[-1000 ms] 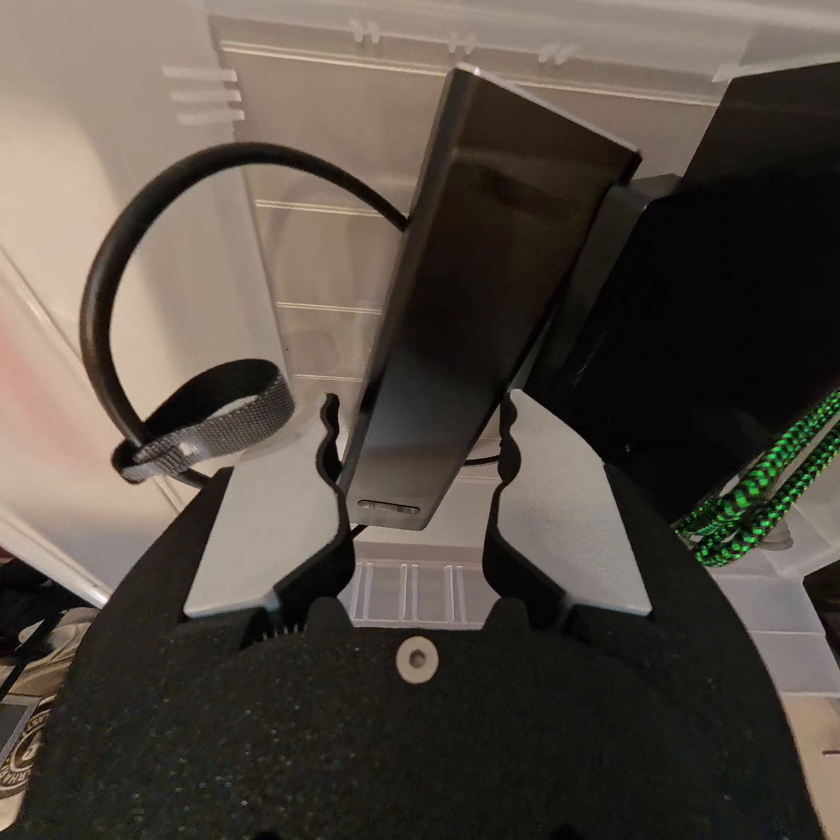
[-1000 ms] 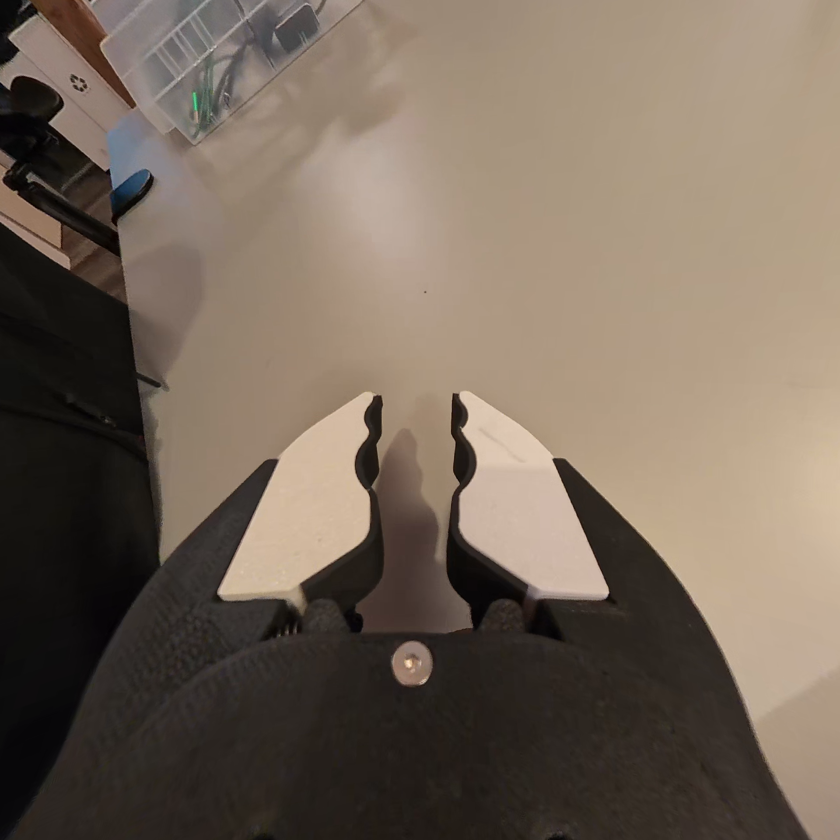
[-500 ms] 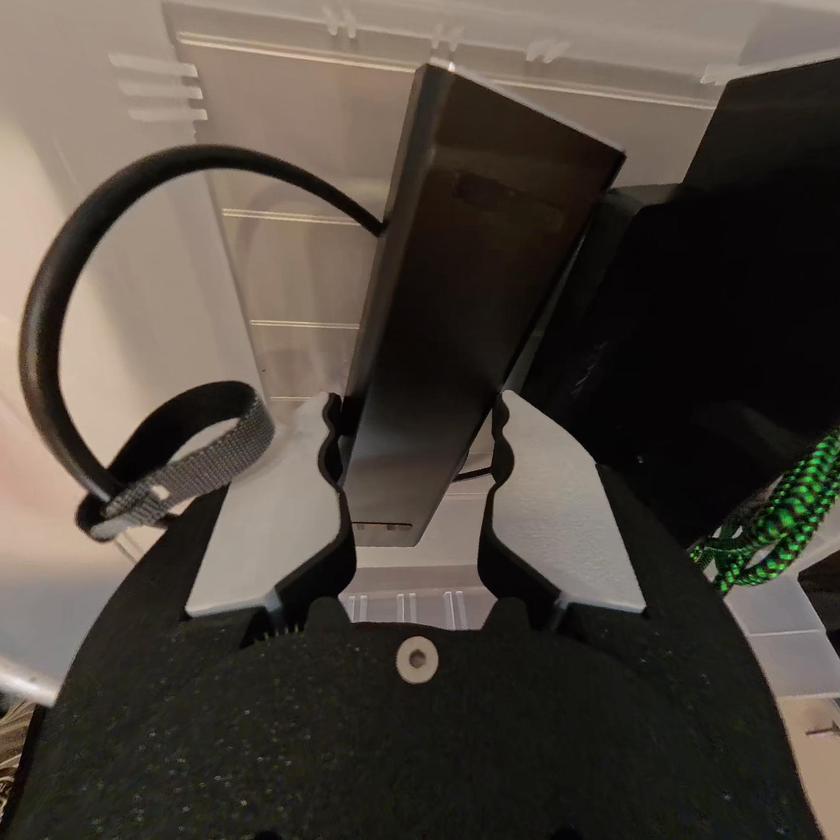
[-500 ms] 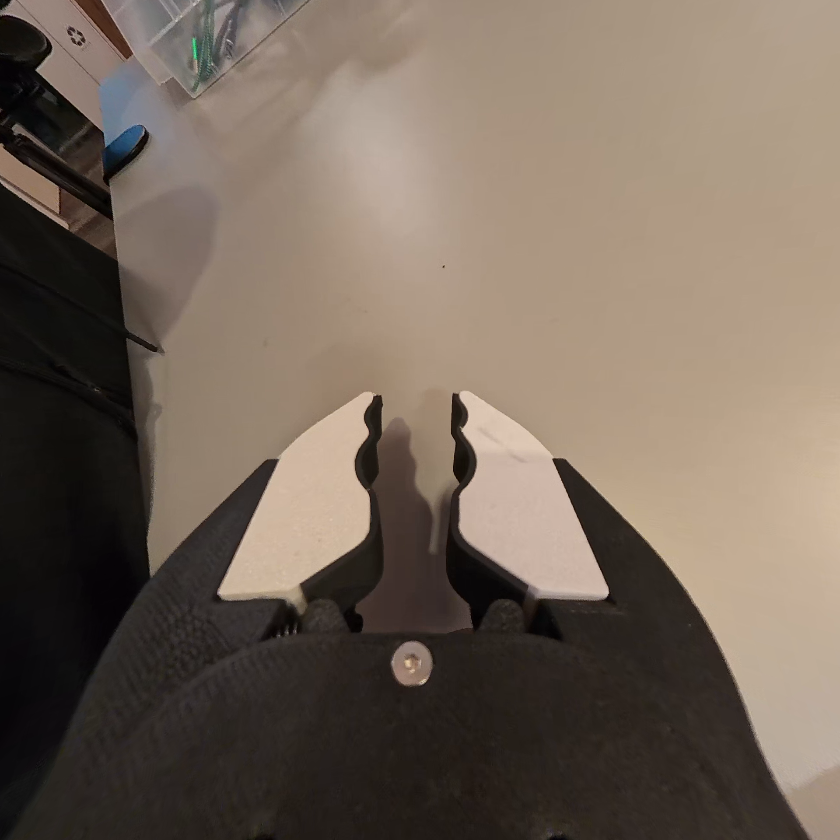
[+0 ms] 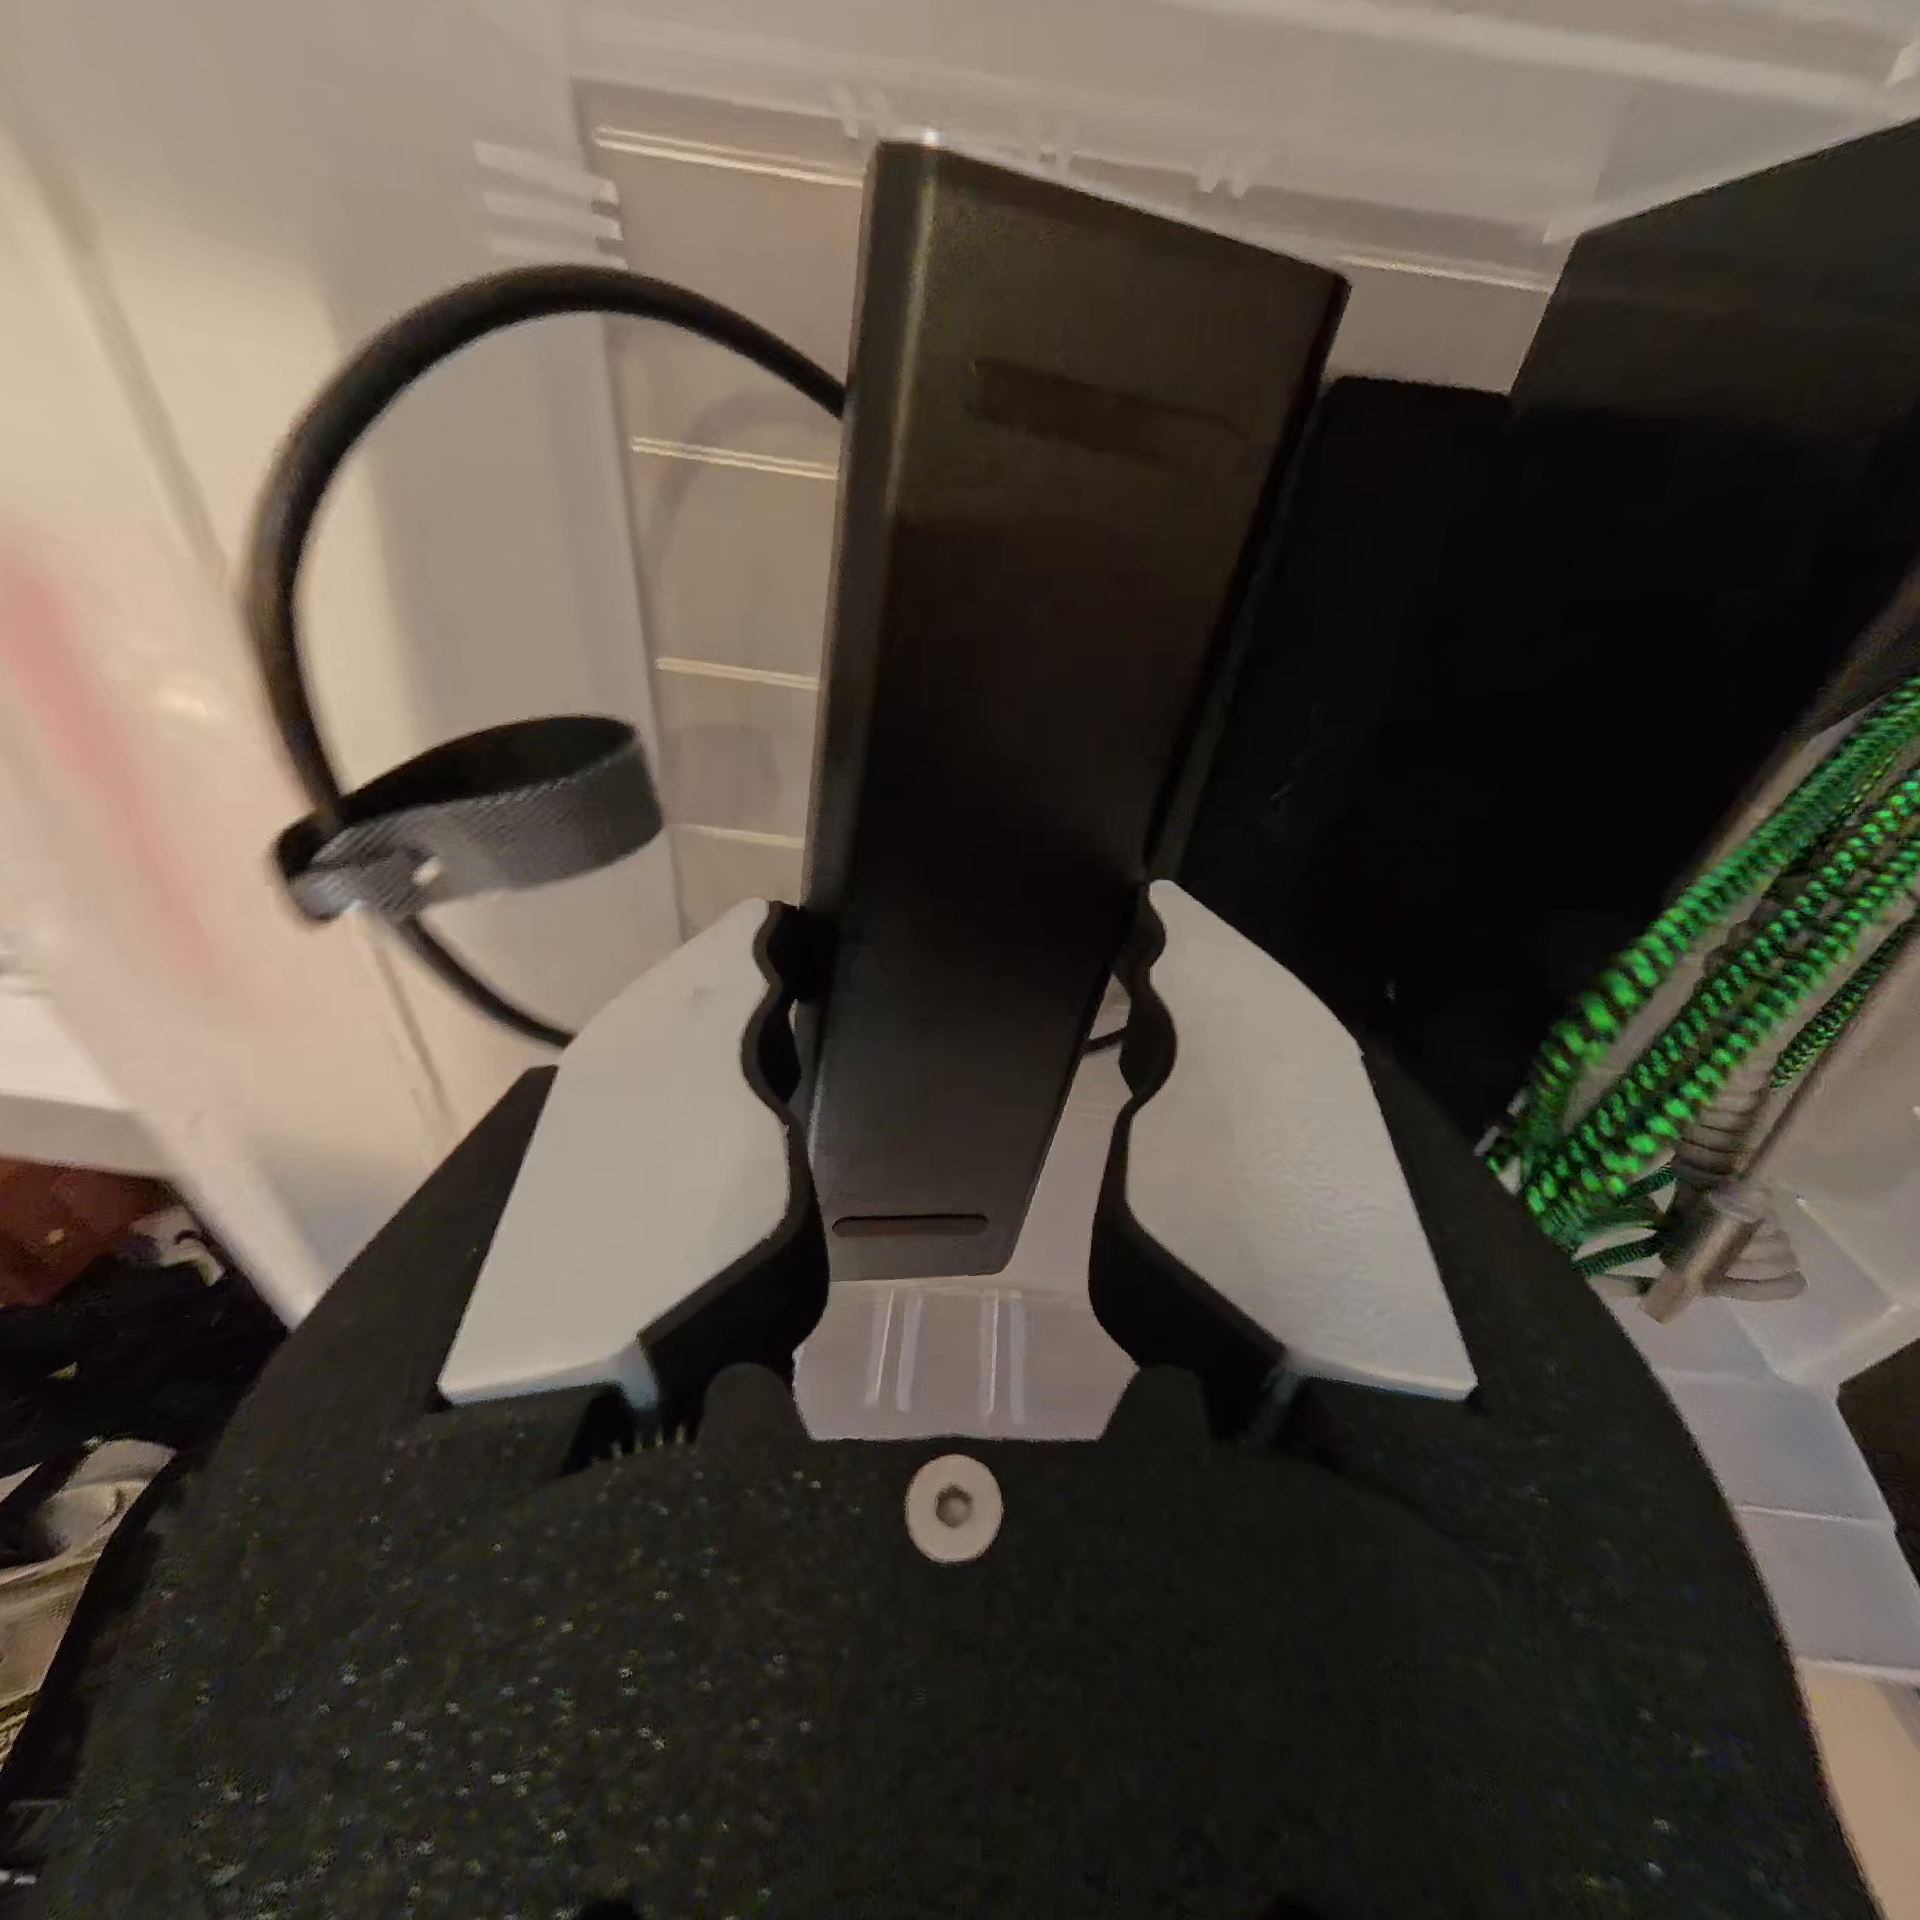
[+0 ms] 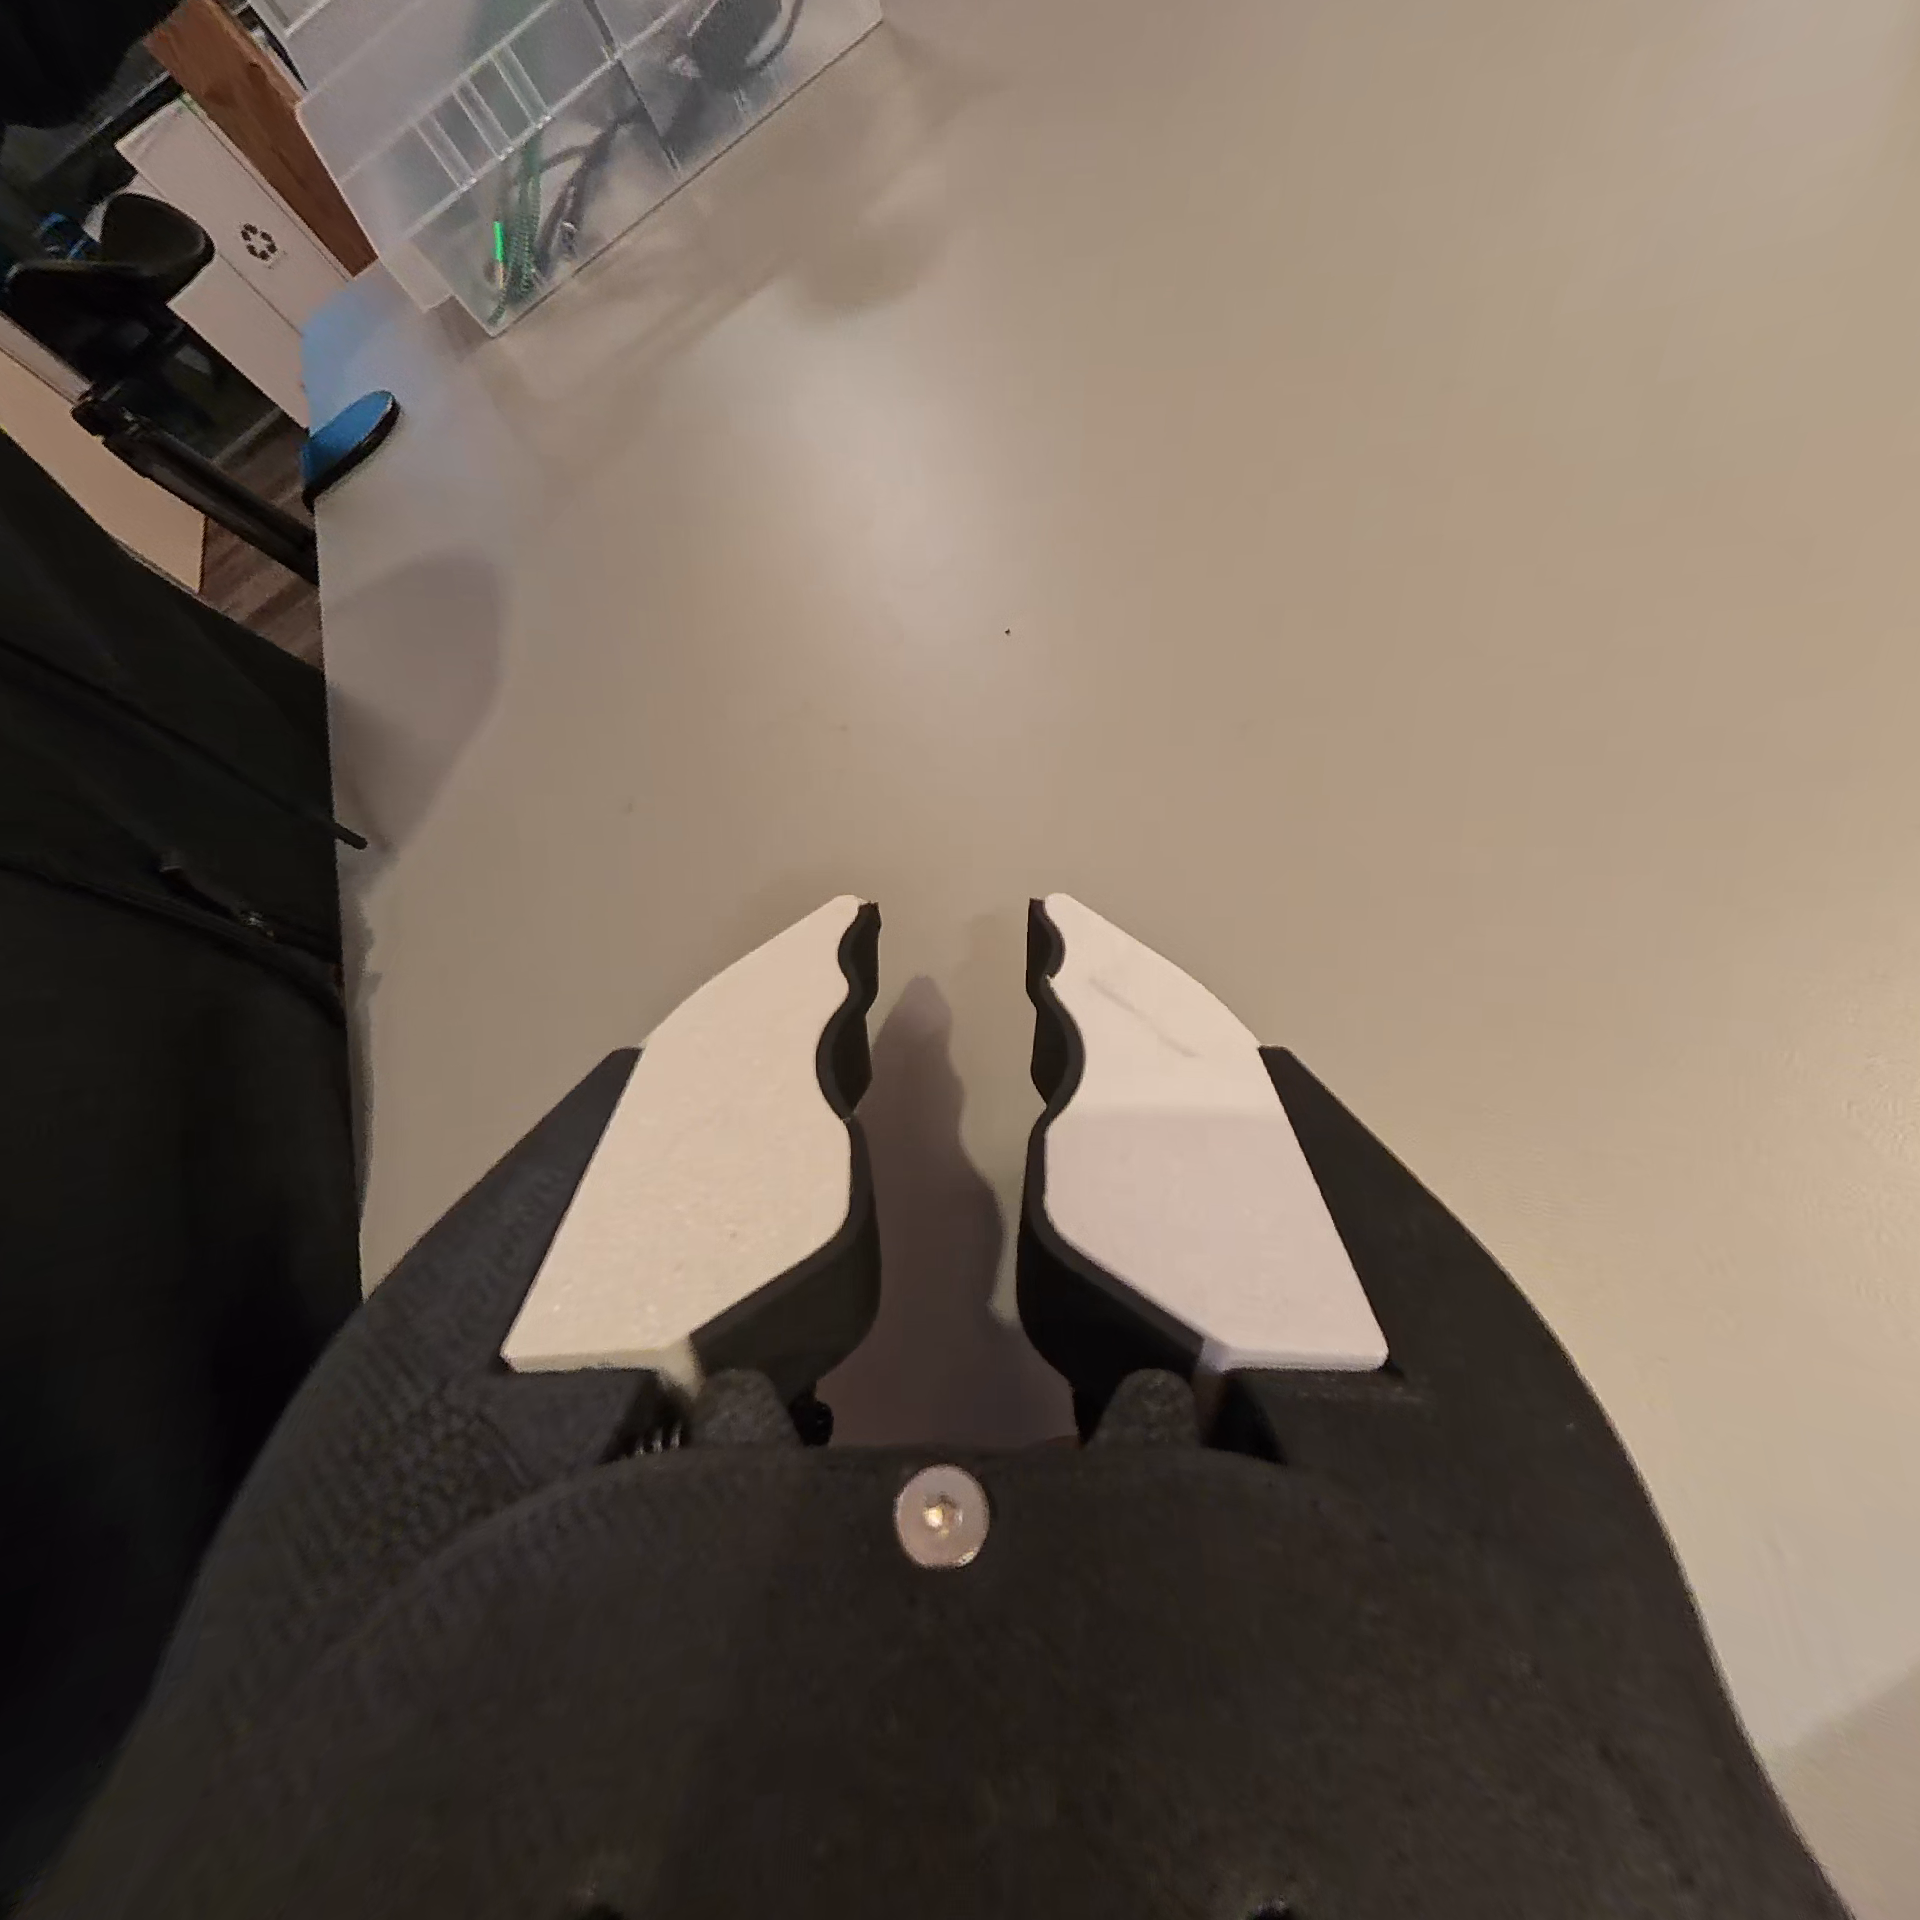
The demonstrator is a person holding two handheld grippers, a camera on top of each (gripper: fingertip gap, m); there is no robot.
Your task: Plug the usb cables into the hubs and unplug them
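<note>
Hub (image 5: 1039,665), a dark slab with a slot in its near end, stands between the fingers of the left gripper (image 5: 961,914), inside a clear plastic bin (image 5: 727,312). Left gripper reaches forward into the bin, level with the hub's lower part. Hub's long axis runs away from the camera and upward in the left wrist view, leaning slightly right at the far end. Left jaws are set roughly to the hub's width; the left finger (image 5: 665,1143) lies against the hub's edge, while contact on the right side cannot be confirmed, so a firm grasp cannot be told. A black cable (image 5: 312,499) leaves the hub's left side, loops out and back down, and carries a grey strap (image 5: 488,821). A black block (image 5: 1558,675) stands just beside the hub on its right. Green braided cables (image 5: 1714,987) lie coiled at the far right of the bin.

Right gripper (image 6: 954,914) hovers over the bare tabletop (image 6: 1351,520), pointing forward and down, well apart from the bin, which sits at the tabletop's far left corner. Right jaws stand parted by a narrow gap with nothing between them.
</note>
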